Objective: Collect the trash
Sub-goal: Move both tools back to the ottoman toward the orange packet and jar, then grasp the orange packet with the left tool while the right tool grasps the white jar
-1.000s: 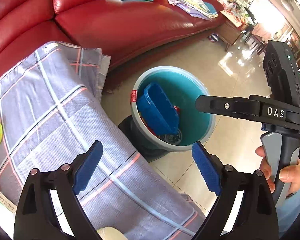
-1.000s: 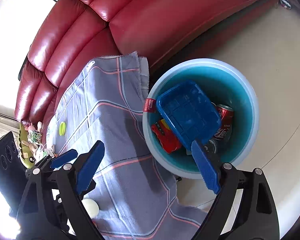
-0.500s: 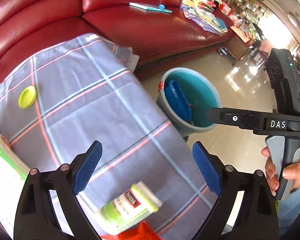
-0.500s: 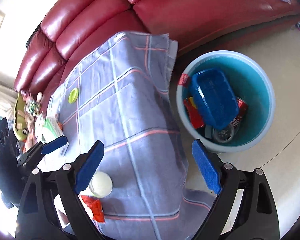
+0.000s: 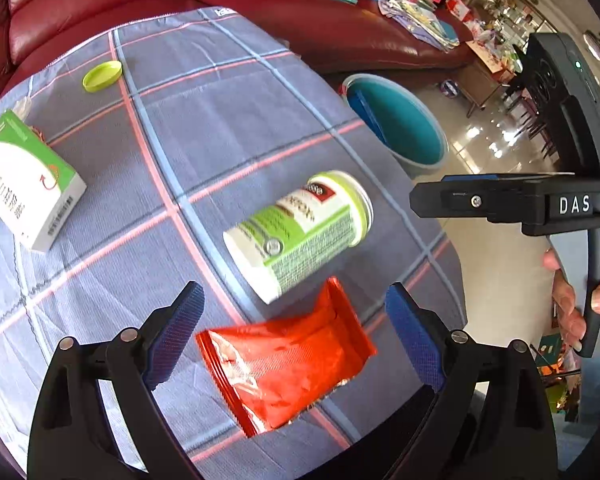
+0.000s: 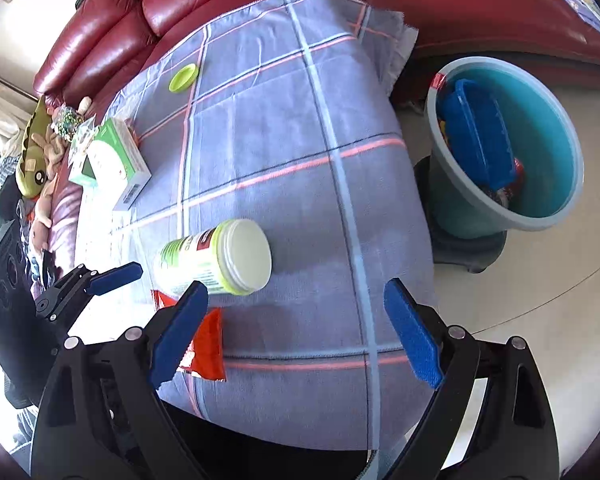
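wrapper (image 5: 284, 364) between left tongs (image 5: 296, 340), gaping | right tongs (image 6: 296, 340) gaping, empty

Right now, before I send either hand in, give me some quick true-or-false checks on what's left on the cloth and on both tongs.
1. The green-labelled bottle lies on its side on the checked cloth. True.
2. The red wrapper is already in the bucket. False: it lies on the cloth beside the bottle.
3. The left tongs are open and empty. True.
4. The right tongs grip the bottle. False: open, holding nothing.
5. The yellow-green lid is screwed onto the bottle. False: it lies apart on the cloth.
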{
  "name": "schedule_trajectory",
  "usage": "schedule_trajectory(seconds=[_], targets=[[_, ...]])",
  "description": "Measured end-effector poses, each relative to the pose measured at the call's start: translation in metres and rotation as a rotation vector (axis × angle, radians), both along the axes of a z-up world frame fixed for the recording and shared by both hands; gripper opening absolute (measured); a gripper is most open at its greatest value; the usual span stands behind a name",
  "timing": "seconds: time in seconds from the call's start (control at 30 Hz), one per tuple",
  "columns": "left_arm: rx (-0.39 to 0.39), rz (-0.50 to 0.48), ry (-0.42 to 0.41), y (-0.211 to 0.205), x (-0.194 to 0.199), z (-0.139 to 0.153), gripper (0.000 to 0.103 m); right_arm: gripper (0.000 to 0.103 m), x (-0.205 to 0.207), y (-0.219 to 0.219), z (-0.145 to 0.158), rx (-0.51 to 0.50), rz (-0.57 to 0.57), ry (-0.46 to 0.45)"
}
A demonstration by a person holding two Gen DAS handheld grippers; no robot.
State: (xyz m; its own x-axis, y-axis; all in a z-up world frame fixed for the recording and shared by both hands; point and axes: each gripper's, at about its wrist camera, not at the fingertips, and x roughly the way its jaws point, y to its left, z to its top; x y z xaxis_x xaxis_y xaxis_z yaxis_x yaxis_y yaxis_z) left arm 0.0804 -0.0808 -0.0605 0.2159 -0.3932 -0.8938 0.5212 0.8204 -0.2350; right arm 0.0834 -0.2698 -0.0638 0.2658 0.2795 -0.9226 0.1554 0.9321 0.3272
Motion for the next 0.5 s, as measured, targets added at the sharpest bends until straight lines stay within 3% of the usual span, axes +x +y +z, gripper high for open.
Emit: schedule_trajectory(seconds=[0.33,0.5], targets=[[-0.011,0.089,0.081,0.02,-0.039,-0.037,0.092,0.086,-0.016,0.038,-0.014,0.021,0.055,0.041],[-0.013,0.126,0.066,0.015,-0.045,-0.043,0.093,0.086,-0.028,0.04,-0.017,0.037,0.038,0.048]])
